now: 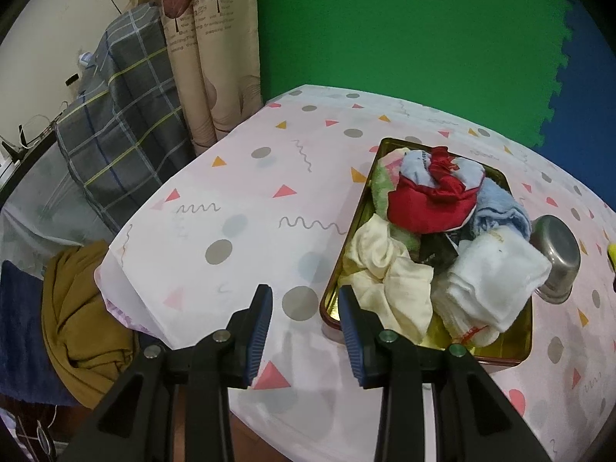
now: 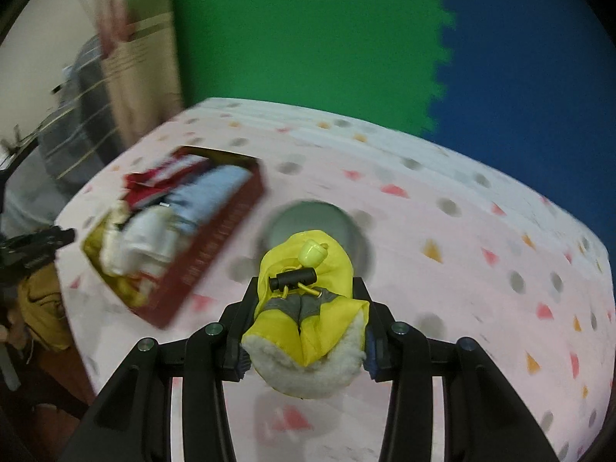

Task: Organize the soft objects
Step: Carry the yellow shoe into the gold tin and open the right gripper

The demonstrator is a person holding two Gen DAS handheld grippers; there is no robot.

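Counter (image 1: 238,177): wearing a pale cloth printed with triangles, dots and squiggles, and carrying everything here.
Tin (image 1: 518,350): a gold-lined box with red outer walls, sitting on the counter left of the steel bowl (image 1: 558,258) and already holding a heap of soft things, among them a red cloth (image 1: 427,204), a cream cloth (image 1: 385,265), a white towel (image 1: 496,285) and a blue one (image 1: 500,208).
Yellow garment (image 2: 304,308): a small fleece-lined piece with a black cord lock, riding in the right tool above the counter, in front of the bowl and to the right of the tin.
Right tool (image 2: 306,321): clenching the yellow garment on both sides.
Left tool (image 1: 306,337): standing released and empty, hanging over the tin's near corner.
Doing it well: probably carrying the garment leftward over the tin, lowering it onto a thin spot in the heap, letting go only once it is resting inside the walls.
Writing: gold lettering is running along the tin's red side, too blurred to read; the printed words on the curtain (image 1: 215,61) are also too small.
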